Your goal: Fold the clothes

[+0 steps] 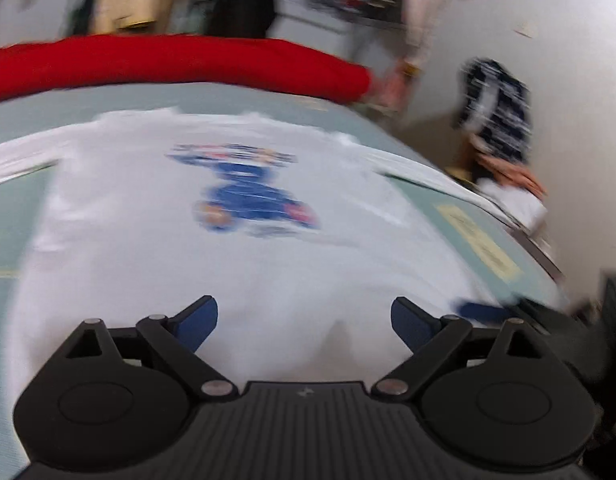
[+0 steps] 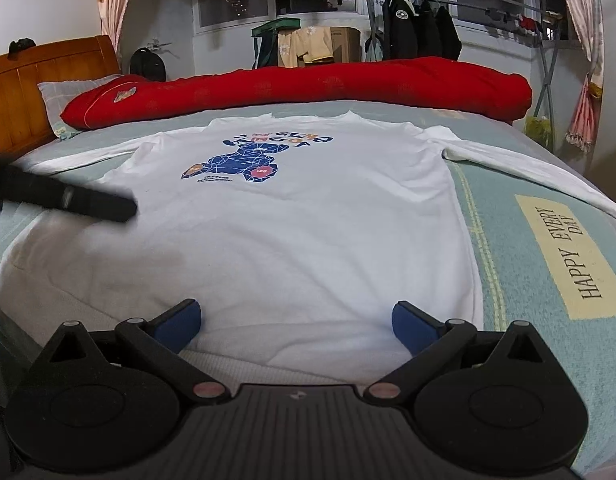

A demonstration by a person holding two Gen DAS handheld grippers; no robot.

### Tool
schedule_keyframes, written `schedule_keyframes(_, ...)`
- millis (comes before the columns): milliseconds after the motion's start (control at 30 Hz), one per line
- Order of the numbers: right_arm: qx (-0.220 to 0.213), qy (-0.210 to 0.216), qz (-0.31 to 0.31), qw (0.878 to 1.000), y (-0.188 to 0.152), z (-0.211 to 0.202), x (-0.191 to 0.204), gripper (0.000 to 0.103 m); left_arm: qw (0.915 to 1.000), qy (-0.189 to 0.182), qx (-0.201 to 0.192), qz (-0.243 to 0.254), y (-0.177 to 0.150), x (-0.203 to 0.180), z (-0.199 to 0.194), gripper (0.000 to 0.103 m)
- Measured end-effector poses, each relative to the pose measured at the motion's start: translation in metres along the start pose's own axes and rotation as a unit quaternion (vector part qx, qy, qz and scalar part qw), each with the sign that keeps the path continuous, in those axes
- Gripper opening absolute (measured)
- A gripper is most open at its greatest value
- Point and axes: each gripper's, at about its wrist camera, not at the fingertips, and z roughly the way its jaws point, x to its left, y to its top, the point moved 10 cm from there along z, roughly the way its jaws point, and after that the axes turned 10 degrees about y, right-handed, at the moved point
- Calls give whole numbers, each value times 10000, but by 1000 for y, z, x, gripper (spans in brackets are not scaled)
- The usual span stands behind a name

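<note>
- A white long-sleeved shirt [image 2: 300,216] lies spread flat on the bed [image 2: 508,216], hem at the near edge, collar toward the red duvet [image 2: 308,84] rolled along the far side.
- Its long axis runs near to far; the sleeves stretch out left and right, and bare sheet shows on the right.
- The left claw [image 1: 304,318] and the right claw [image 2: 296,322] hover wide open over the hem, holding nothing.
- The sheet's patch reads "HAPPY EVERY DAY" [image 2: 568,252]; the chest print's lettering appears upside down and is not legible.

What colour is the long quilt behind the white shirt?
The quilt is red; the right wrist view shows it best.
</note>
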Motion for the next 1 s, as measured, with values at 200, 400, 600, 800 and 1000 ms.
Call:
schedule_keyframes(200,1,-21,-26,10000,-1,-1,0,103,9988,431,-18,-231,-25,53,-16,93)
schedule_keyframes(400,-23,-141,-85,9999,-1,2,1,103,9978,617,-64,-231,-26,60,-41,94)
schedule_keyframes(600,11,-271,-88,9996,-1,2,3,103,9981,583,-123,-165,-11,45,-22,94)
schedule_keyframes(800,45,-278,-63,9996,-1,1,2,103,9976,674,-130,4,-40,42,-23,96)
schedule_keyframes(1000,92,-350,-18,9993,0,3,1,103,9981,607,-50,133,-40,45,-29,96)
